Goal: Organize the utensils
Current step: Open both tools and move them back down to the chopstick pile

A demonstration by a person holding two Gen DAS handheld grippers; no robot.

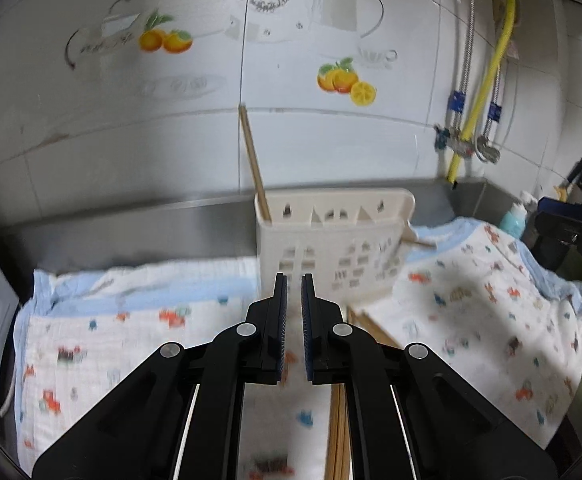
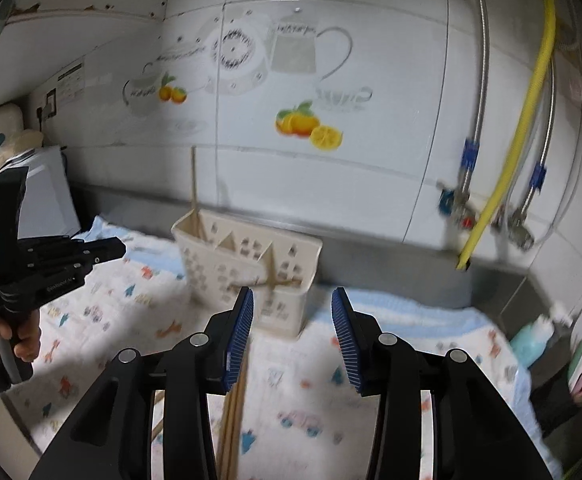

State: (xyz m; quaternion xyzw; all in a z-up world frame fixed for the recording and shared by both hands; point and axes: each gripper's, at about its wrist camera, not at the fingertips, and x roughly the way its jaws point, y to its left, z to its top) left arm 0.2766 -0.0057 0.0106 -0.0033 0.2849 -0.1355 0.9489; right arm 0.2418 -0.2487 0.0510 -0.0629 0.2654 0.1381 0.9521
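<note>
The holder [image 1: 331,248] stands at centre frame on the cloth [image 1: 491,300], against the bench [image 1: 131,232] backsplash. One chopstick [image 1: 253,160] already leans upright in its left compartment; another [image 2: 279,280] lies tilted in the right end. Loose chopsticks [image 1: 337,420] lie on the cloth at lower centre, beneath the left gripper [image 1: 294,296].

For the next pick, the right gripper [image 2: 292,308] should likely straddle a single stick across its length, close squarely, then lift before tilting it tip-down over a compartment.

Left gripper: jaws nearly together, nothing between them, angled down toward the holder. Right gripper: jaws partly spread, holding nothing, angled down over the sticks [image 2: 231,420]. A hand [image 2: 7,336] at the left edge grips the left gripper's handle
</note>
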